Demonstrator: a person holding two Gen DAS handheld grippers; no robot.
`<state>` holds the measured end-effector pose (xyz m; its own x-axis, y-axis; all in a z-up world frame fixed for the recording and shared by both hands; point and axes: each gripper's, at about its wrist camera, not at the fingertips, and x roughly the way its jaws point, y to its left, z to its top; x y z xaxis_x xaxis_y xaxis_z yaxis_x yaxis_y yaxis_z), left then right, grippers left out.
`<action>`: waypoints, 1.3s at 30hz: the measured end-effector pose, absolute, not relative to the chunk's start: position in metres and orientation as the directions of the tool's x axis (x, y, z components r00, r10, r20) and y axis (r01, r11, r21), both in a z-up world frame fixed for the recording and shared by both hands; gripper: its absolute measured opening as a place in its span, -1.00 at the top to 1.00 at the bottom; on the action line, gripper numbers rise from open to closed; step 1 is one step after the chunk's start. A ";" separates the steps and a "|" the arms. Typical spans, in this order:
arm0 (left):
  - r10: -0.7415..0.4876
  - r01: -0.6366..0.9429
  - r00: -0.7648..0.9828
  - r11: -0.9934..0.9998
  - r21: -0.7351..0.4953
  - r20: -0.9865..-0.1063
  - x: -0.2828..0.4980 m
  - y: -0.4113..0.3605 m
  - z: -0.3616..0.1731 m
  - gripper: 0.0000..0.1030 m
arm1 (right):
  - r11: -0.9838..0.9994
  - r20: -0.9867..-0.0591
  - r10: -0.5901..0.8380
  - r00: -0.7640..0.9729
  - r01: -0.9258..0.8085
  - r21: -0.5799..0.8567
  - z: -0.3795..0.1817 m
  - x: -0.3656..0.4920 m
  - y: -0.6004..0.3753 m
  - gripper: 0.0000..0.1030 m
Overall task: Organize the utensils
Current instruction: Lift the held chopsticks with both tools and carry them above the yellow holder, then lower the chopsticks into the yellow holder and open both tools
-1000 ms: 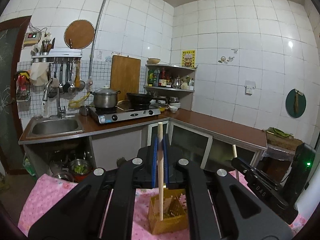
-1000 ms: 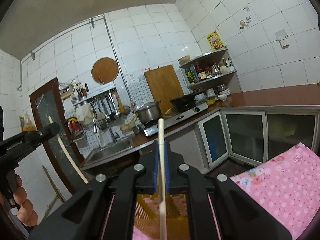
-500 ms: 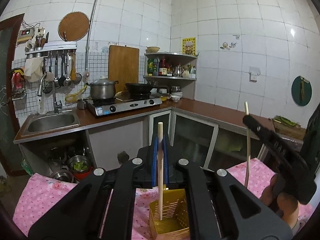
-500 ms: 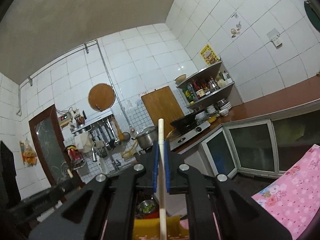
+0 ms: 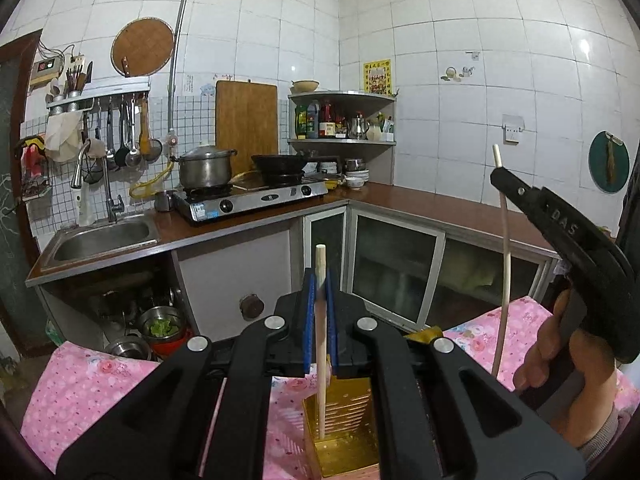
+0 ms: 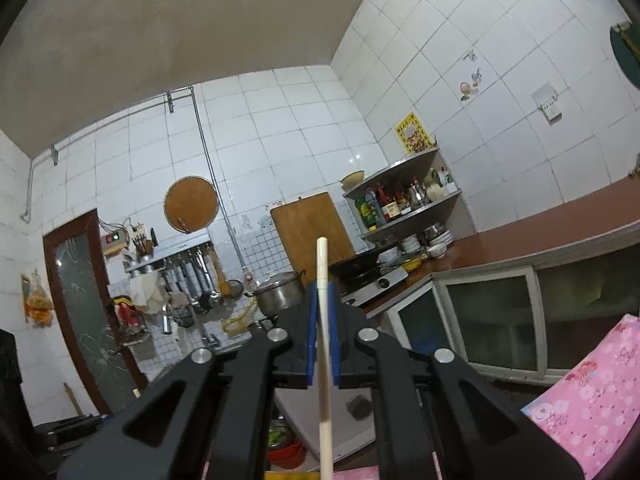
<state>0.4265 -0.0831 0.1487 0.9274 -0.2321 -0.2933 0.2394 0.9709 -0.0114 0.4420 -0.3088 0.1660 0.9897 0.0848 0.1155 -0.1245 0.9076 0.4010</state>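
The left gripper (image 5: 320, 312) is clamped on a chopstick (image 5: 320, 340) held upright, its lower end down inside the gold holder (image 5: 344, 436) on the pink cloth (image 5: 88, 392). To the right, the right gripper (image 6: 321, 320) pinches a second chopstick (image 6: 323, 344), raised near the holder's right side. Beyond lie the counter (image 5: 420, 204), stove (image 5: 256, 198) and sink (image 5: 100, 236).

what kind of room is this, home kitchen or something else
Most likely a home kitchen: a gas stove with a lidded pot on the counter, a steel sink with ladles hanging above, and a corner shelf of sauce bottles on white-tiled walls.
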 end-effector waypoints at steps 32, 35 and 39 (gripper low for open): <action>-0.207 0.212 0.894 0.977 -0.031 -0.398 0.423 -0.064 0.107 0.76 | 0.982 -0.214 0.124 0.969 -0.088 0.168 0.100 0.413 -0.286 0.85; -0.200 0.203 0.897 0.979 -0.035 -0.394 0.411 -0.060 0.113 0.25 | 0.983 -0.270 0.123 0.955 -0.080 0.166 0.102 0.409 -0.290 0.42; -0.195 0.193 0.909 0.980 -0.043 -0.368 0.387 -0.051 0.127 -0.20 | 0.985 -0.291 0.102 0.951 -0.055 0.165 0.109 0.391 -0.297 -0.08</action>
<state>0.3871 -0.0514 0.1267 0.9090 -0.1952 -0.3683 0.1931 0.9802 -0.0429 0.3914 -0.2969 0.1085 0.9512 0.1018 -0.2912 -0.0549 0.9848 0.1647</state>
